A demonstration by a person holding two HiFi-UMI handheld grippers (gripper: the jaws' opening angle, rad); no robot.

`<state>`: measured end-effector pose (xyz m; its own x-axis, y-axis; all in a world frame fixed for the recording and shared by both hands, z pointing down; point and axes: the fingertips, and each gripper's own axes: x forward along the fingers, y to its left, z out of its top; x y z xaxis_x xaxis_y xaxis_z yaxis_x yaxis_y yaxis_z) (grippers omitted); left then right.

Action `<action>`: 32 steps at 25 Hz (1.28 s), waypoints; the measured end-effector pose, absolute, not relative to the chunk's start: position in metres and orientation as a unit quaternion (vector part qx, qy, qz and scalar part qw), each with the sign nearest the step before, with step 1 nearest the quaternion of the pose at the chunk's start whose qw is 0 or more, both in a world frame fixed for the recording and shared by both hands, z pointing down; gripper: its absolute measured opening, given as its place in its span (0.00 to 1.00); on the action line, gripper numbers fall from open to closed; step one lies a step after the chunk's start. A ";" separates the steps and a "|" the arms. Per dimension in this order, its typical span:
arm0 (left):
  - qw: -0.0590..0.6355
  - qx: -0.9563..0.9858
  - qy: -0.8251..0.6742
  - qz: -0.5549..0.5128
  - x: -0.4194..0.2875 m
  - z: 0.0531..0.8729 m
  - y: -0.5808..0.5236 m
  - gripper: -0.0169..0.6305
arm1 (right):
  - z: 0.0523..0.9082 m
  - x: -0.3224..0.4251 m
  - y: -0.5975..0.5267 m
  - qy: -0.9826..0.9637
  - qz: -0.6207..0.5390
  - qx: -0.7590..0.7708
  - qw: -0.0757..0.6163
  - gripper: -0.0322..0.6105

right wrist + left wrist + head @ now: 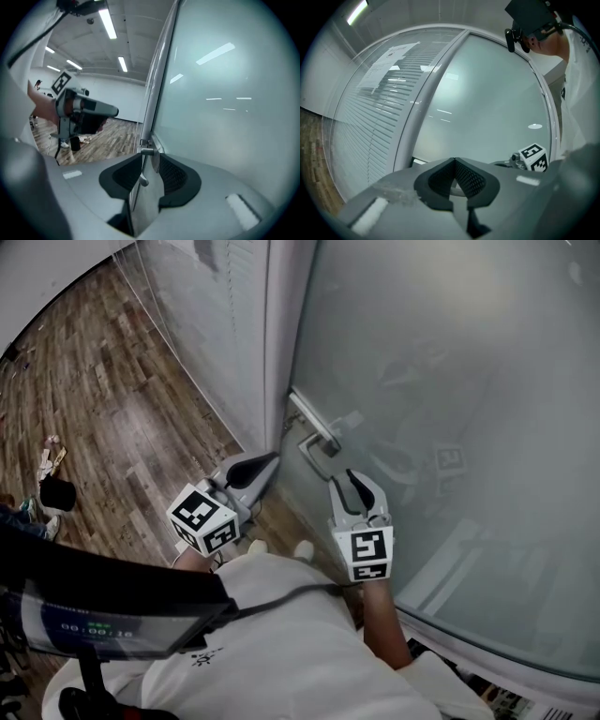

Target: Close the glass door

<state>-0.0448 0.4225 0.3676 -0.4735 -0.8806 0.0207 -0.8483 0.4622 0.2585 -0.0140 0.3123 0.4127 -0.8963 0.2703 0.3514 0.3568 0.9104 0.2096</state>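
The frosted glass door fills the right side, its edge close against a white post. A metal lever handle sticks out at that edge. My right gripper points at the door just below the handle. In the right gripper view the handle stands in the gap of the right gripper, whose pads are apart and do not press on it. My left gripper is shut on nothing, its tip near the post left of the handle. In its own view the left gripper faces the glass door.
Left of the post stands a fixed glass wall with blinds. Wooden floor spreads to the left, with a black object and small items on it. The person's body fills the bottom of the head view.
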 end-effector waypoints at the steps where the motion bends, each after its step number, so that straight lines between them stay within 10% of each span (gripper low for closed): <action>1: 0.075 0.509 -0.851 -0.107 -0.046 0.367 0.420 0.04 | 0.404 -0.012 0.310 -0.969 -0.117 -0.162 0.146 0.24; 7: 0.067 0.525 -0.842 -0.107 -0.046 0.361 0.406 0.04 | 0.373 0.003 0.306 -0.982 -0.010 -0.164 0.090 0.07; 32: 0.064 0.538 -0.833 -0.112 -0.053 0.357 0.417 0.04 | 0.370 -0.003 0.311 -0.985 -0.005 -0.142 0.099 0.06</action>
<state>-0.0533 0.4174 0.3569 -0.4130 -0.9106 -0.0143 -0.8819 0.3959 0.2558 -0.0025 0.3114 0.3697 -0.9400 0.2797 0.1954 0.2816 0.9594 -0.0187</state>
